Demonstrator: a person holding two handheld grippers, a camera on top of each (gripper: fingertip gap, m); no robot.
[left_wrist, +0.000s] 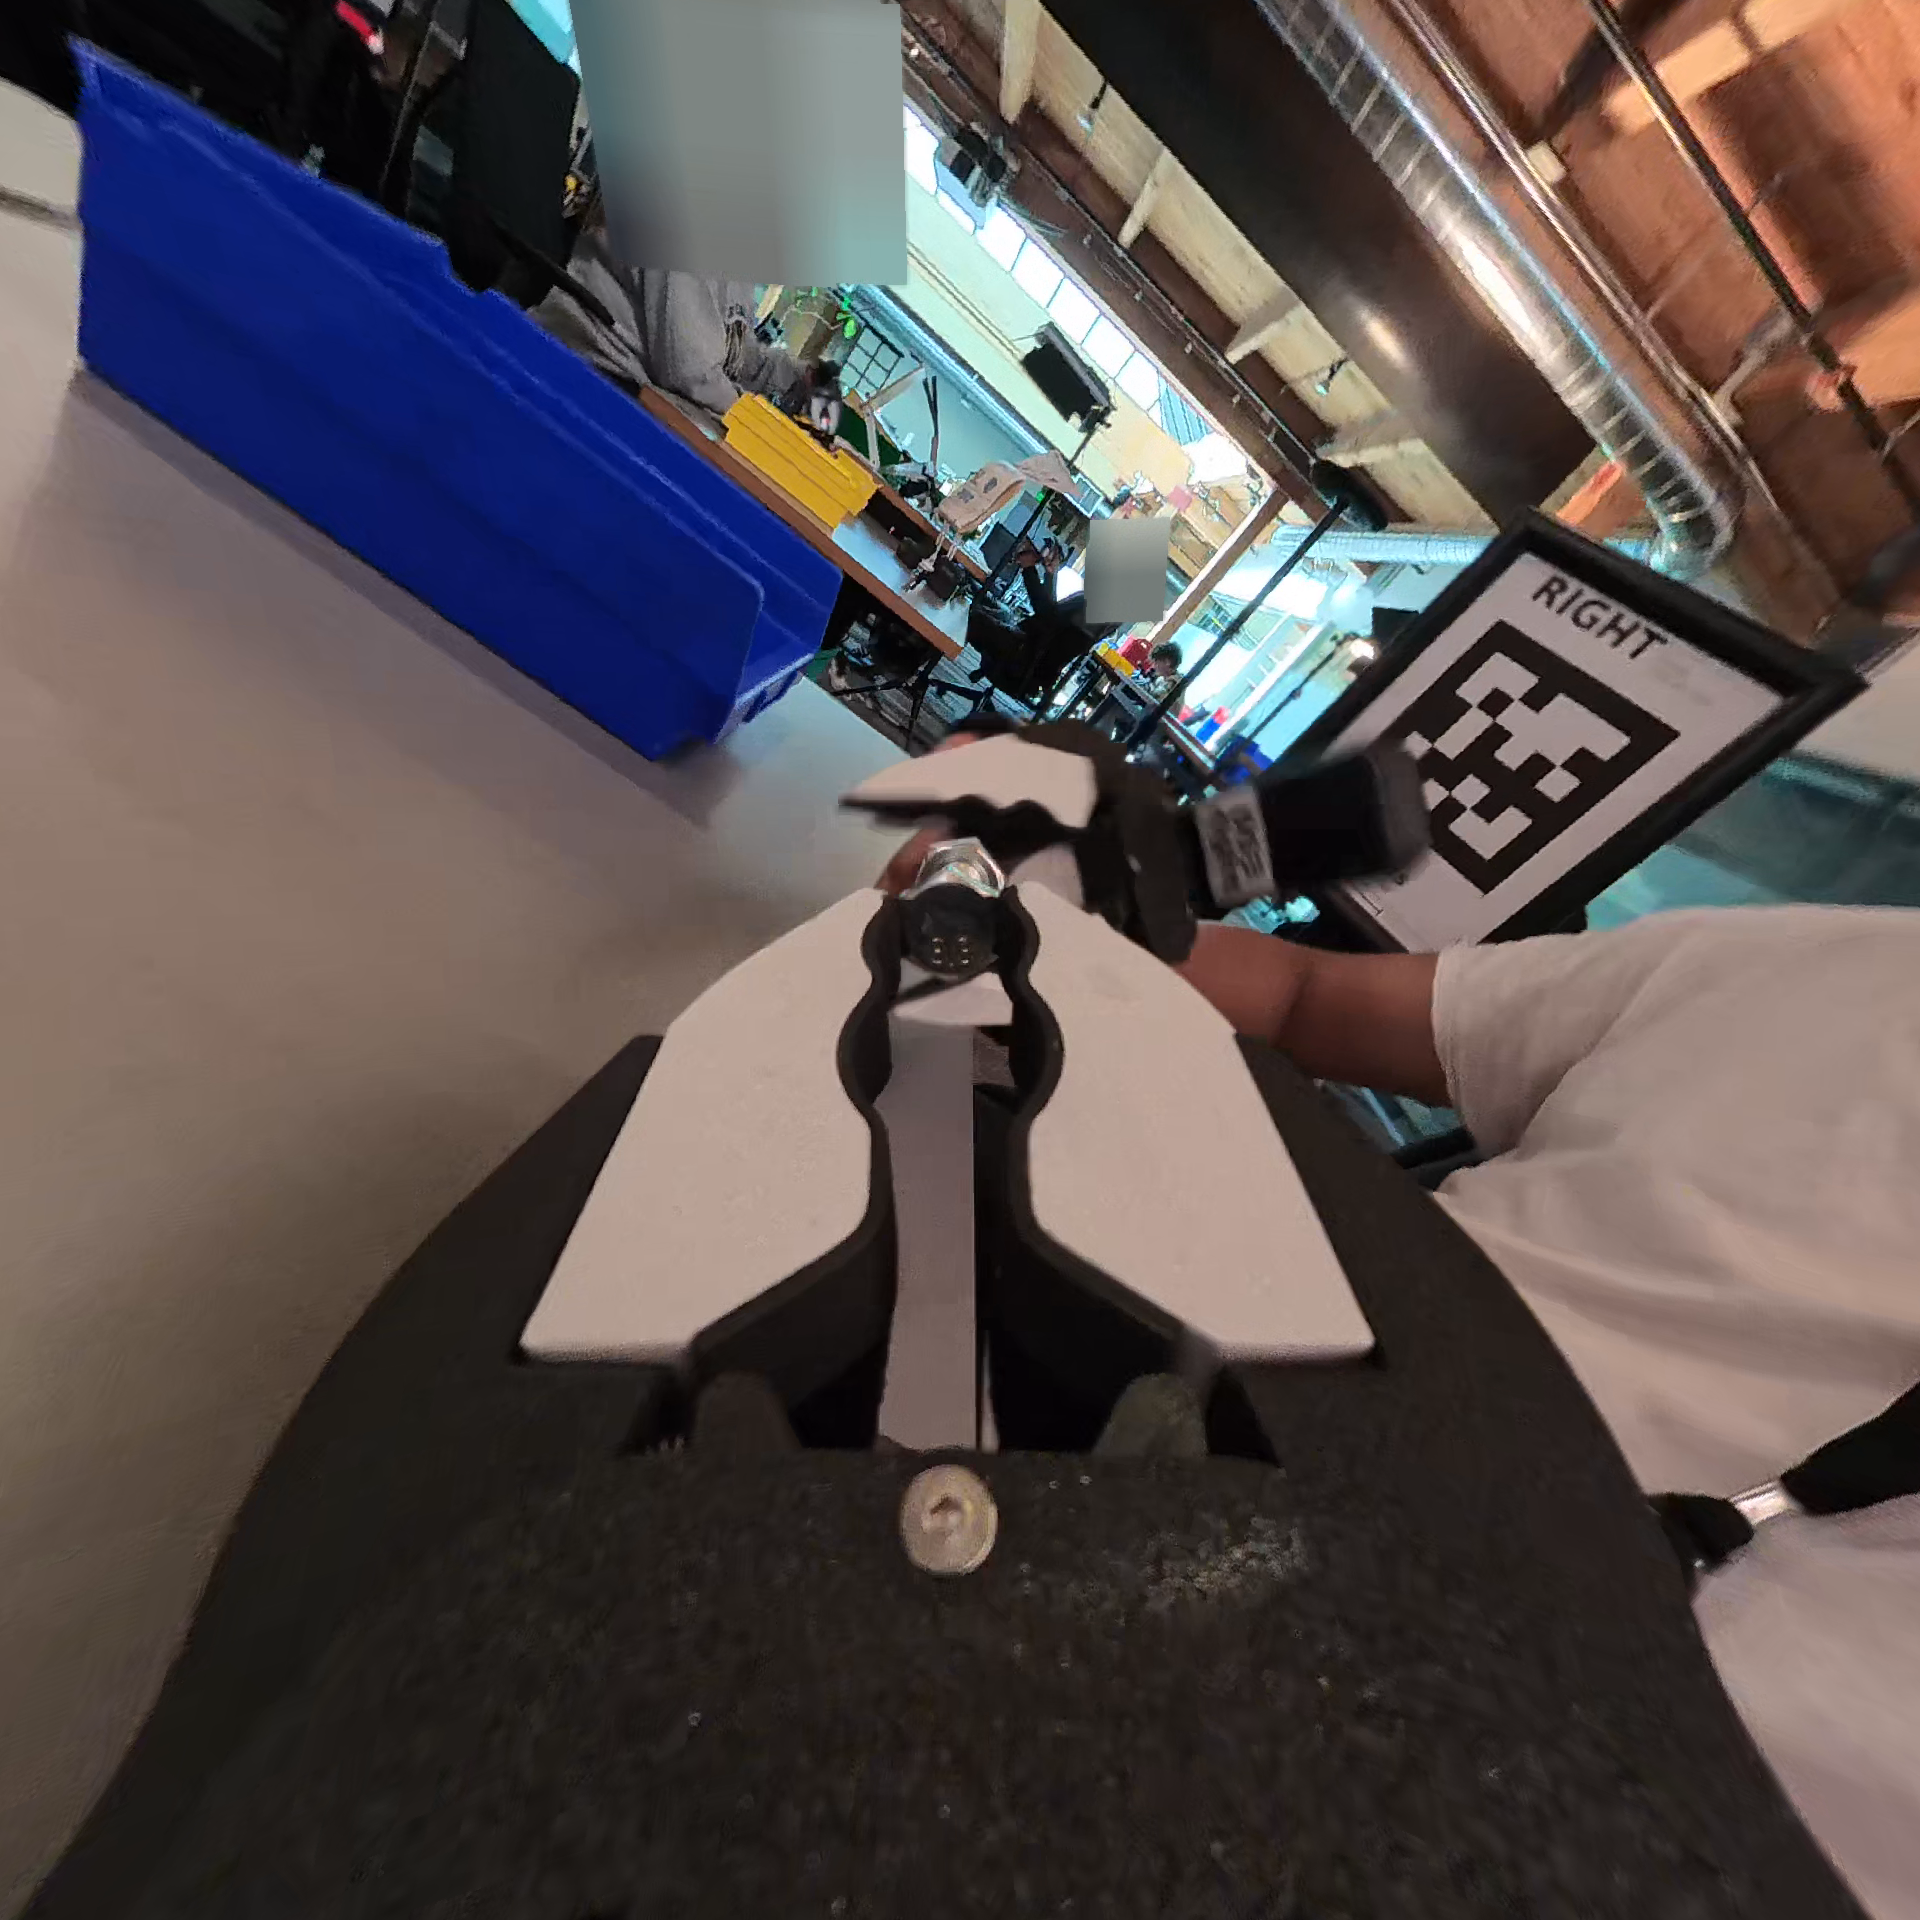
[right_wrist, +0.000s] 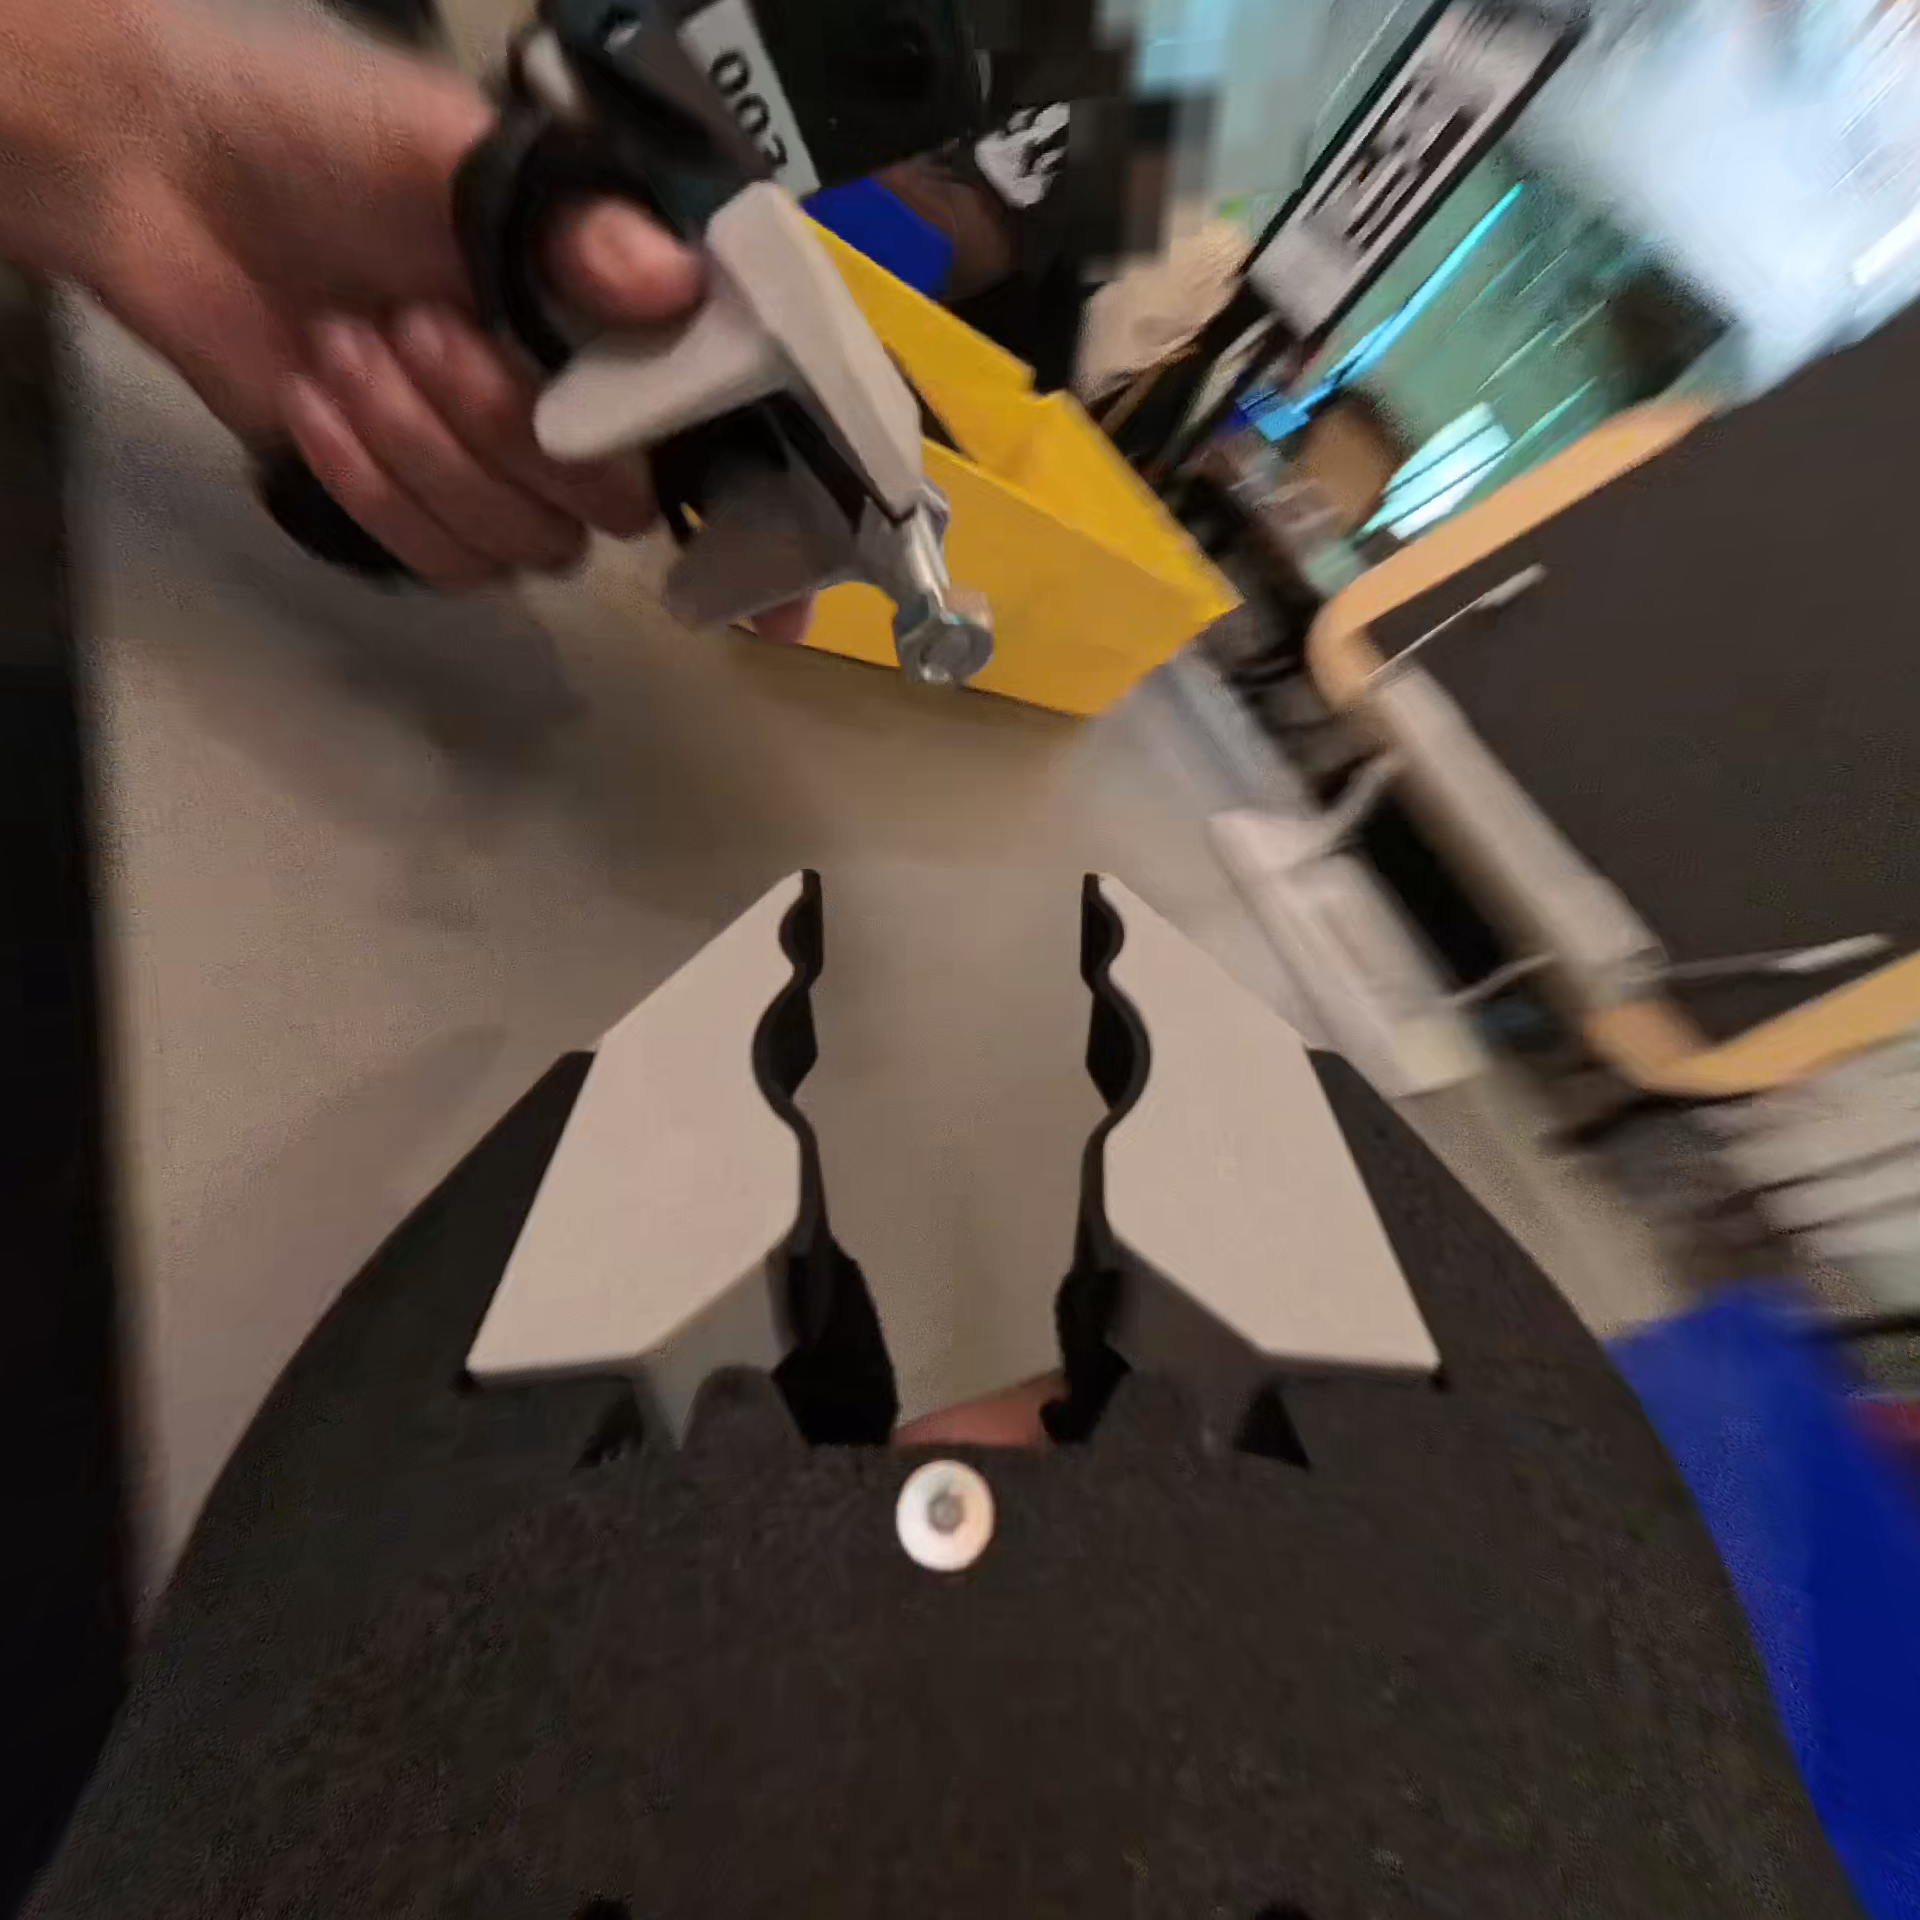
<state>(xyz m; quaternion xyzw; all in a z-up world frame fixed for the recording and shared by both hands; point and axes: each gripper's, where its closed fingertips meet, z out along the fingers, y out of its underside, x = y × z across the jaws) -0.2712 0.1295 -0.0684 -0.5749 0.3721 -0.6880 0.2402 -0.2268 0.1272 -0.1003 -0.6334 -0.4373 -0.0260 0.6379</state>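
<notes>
My left gripper (left_wrist: 948, 920) is shut on the head of a silver bolt (left_wrist: 945, 940), which points away from me and carries a hex nut (left_wrist: 961, 871) on its far end. The same gripper shows in the right wrist view (right_wrist: 894, 540), held by a hand (right_wrist: 312, 343), with the bolt (right_wrist: 920, 566) sticking out of its fingertips and the nut (right_wrist: 943, 634) at the tip. My right gripper (right_wrist: 948, 904) is open and empty above the pale table (right_wrist: 520, 831). It also shows in the left wrist view (left_wrist: 987, 800), just beyond the nut, with its fingers apart.
A blue bin (left_wrist: 416, 436) stands on the table (left_wrist: 260, 935) at the far left. A yellow bin (right_wrist: 1039, 540) sits behind the bolt in the right wrist view. A framed marker board (left_wrist: 1558, 748) stands at the right. A person's arm (left_wrist: 1330, 1018) and white shirt fill the right side. About 6 cm separates my left fingertips from my right.
</notes>
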